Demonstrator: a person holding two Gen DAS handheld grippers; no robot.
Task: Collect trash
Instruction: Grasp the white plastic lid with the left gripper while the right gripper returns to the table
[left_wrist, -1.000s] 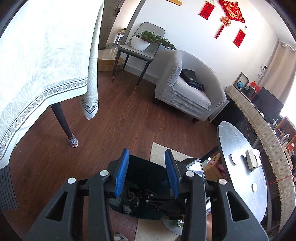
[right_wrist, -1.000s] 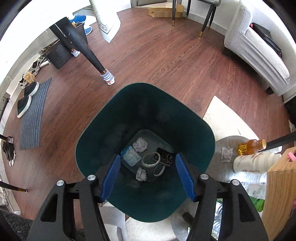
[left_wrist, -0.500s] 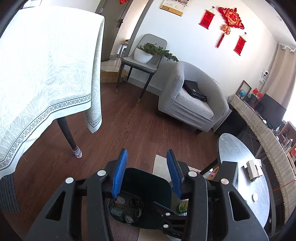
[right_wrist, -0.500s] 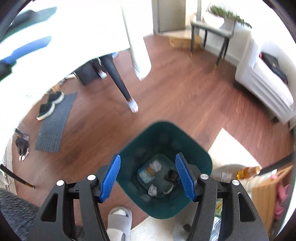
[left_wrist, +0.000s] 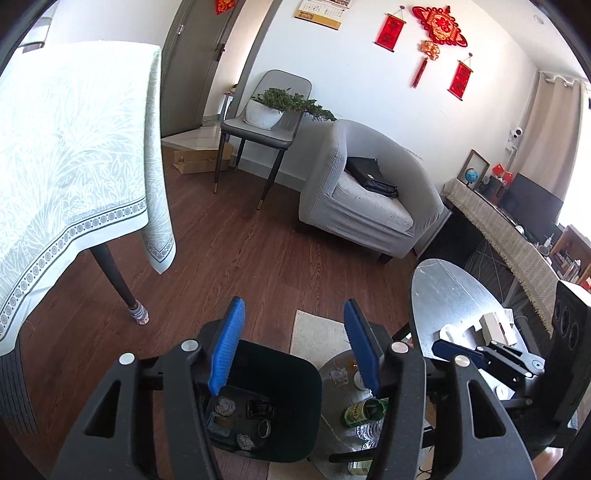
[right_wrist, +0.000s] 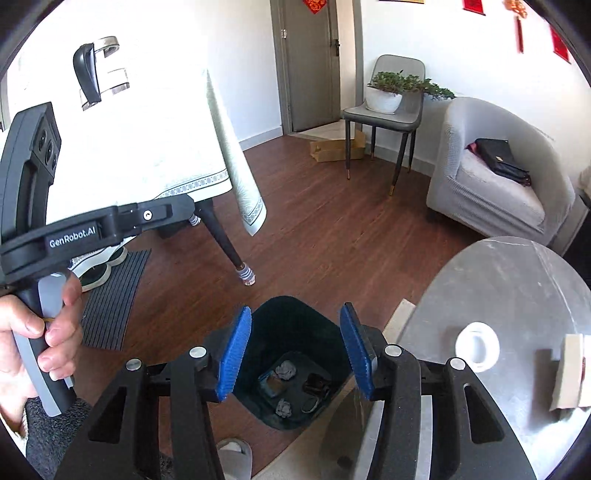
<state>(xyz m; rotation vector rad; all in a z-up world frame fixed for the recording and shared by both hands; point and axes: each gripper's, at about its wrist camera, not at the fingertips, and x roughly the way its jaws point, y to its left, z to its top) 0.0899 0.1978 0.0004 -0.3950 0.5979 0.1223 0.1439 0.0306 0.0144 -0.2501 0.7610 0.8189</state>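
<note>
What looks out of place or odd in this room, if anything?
A potted plant stands on the seat of the grey chair, an unusual spot for it. A flattened cardboard box lies on the floor by the chair's legs. A black bag is left on the armchair. Nothing looks spilled or broken.

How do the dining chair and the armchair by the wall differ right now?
The dining chair is slim, on thin dark legs with gold tips; the armchair is bulky, in a light grey cover reaching nearly to the floor. The dining chair's seat carries a potted plant; the armchair's holds a black bag. Both are grey and stand on the wood floor.
</note>
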